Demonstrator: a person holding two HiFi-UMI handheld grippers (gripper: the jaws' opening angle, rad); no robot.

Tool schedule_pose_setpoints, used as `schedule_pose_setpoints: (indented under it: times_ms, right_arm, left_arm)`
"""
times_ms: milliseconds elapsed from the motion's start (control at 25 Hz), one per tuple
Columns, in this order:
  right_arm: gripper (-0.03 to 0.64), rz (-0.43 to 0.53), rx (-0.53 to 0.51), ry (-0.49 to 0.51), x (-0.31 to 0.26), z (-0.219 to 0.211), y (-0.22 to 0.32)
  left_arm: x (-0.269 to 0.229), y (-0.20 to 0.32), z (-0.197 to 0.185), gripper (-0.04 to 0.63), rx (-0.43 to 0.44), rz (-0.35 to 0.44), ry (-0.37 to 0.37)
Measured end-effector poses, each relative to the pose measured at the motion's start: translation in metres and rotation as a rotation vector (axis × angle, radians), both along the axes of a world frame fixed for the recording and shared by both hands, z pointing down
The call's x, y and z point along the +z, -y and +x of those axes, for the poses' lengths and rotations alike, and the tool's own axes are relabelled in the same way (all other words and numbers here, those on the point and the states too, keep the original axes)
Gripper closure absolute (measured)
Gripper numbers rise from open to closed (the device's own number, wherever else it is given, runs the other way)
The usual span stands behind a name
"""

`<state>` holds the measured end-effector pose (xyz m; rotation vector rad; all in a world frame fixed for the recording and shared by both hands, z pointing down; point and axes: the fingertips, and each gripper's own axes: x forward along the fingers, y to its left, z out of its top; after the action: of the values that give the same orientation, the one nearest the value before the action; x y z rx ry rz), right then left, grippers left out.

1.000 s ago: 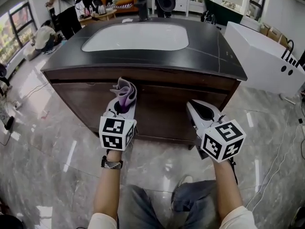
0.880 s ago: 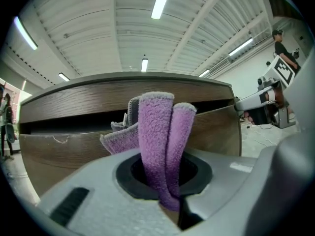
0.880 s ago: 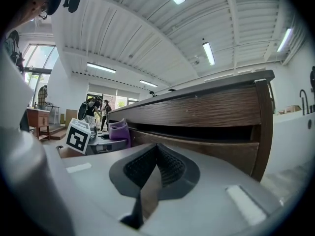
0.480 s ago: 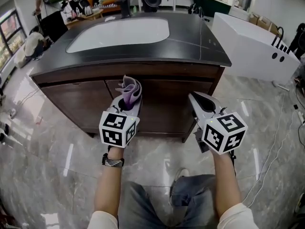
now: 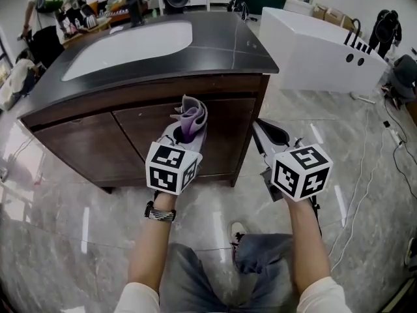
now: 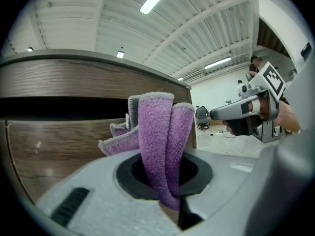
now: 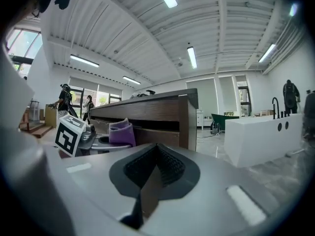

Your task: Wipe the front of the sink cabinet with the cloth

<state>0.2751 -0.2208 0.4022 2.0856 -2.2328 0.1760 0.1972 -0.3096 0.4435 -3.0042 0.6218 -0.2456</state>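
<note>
Both grippers are shifting right along the sink cabinet [image 5: 85, 149] front, left gripper [image 5: 185, 134] fingers pinching the purple cloth [image 5: 191, 117] near the right door [image 5: 226, 124], right gripper [image 5: 262, 128] fingers closed on nothing.

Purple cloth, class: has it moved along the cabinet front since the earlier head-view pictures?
Yes. The purple cloth, clamped in the left gripper, has shifted rightward along the sink cabinet, nearer its right front corner.
</note>
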Motion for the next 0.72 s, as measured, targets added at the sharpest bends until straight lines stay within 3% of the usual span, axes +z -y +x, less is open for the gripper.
schedule_pose_setpoints:
  times_ms: [280,560,720]
  right_arm:
    - [0.611,0.029,0.089,-0.003,0.001,0.032,-0.016]
    - [0.611,0.023,0.148,-0.001,0.005,0.055,-0.029]
    - [0.611,-0.001,0.201,-0.057,0.013,0.065,-0.035]
  left_arm:
    - [0.003,-0.019,0.042,0.550,0.050,0.002,-0.005]
    - [0.000,-0.052,0.095,0.549,0.155,-0.004,-0.017]
    - [0.015,-0.069,0.127,0.550,0.212,-0.018,0.001]
